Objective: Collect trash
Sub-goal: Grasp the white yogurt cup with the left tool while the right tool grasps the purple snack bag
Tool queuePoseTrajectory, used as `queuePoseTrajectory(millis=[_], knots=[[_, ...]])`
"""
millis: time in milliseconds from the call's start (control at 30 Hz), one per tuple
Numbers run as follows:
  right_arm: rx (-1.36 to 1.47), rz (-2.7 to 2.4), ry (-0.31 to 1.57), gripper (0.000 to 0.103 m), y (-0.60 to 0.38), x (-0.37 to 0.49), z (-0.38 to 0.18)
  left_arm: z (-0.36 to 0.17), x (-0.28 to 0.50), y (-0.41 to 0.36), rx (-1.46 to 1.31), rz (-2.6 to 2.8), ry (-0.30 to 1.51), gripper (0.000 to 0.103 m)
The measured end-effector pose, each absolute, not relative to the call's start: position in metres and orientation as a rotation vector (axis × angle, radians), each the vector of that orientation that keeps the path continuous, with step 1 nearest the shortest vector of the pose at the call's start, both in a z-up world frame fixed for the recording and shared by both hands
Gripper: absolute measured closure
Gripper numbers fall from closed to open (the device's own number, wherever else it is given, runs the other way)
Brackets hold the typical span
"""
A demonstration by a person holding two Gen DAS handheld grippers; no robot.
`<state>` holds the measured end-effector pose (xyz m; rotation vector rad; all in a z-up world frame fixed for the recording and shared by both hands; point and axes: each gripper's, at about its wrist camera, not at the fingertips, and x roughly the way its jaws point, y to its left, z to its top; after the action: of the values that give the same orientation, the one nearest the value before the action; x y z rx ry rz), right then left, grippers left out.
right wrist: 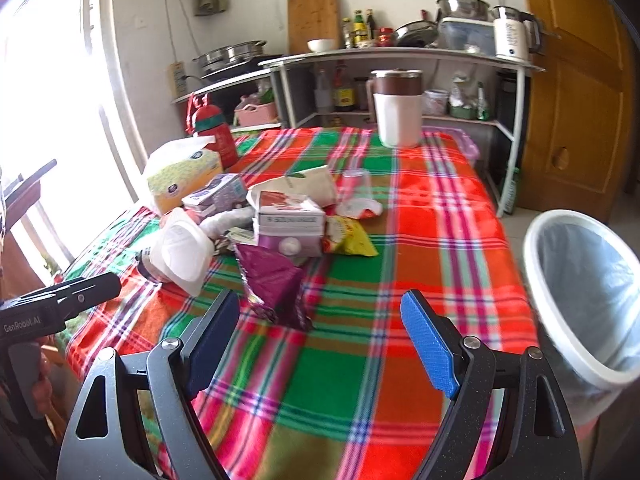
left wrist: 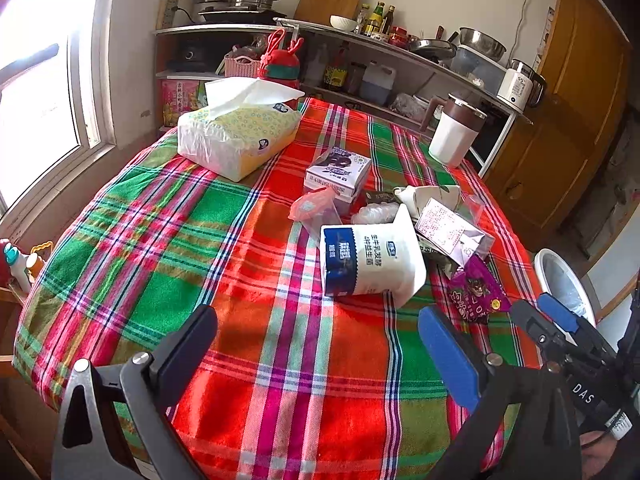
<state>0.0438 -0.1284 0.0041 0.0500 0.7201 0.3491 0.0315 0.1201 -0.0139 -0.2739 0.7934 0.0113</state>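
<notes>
In the left wrist view the left tool (left wrist: 316, 340) hangs released and empty over the plaid tabletop (left wrist: 168, 240), with the white milk pouch (left wrist: 370, 258) at centre and the purple wrapper (left wrist: 476, 290) to its right. In the right wrist view the right tool (right wrist: 320, 322) gapes empty just short of that wrapper (right wrist: 274, 284). The lined trash bin (right wrist: 584, 292) stands at the right edge.

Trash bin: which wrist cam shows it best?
Right wrist. The trash bin fills the right side there, with its white rim and the plastic liner inside clearly visible, off the table's edge. Left wrist catches only part of the rim, partly behind the right gripper.
</notes>
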Motion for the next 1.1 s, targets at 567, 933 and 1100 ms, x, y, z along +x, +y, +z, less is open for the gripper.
queuePoseTrajectory(millis=[567,933,1100], knots=[[0.051,0.411,0.818,0.068,-0.11,0.076,-0.014,-0.021,0.062,0.121,-0.359,-0.08,0.853,0.001],[0.111,0.407,0.774,0.072,-0.127,0.064,-0.006,-0.026,0.08,0.109,-0.338,-0.077,0.875,0.009],[0.124,0.397,0.76,0.072,-0.133,0.058,-0.002,-0.032,0.087,0.103,-0.321,-0.071,0.907,0.028]])
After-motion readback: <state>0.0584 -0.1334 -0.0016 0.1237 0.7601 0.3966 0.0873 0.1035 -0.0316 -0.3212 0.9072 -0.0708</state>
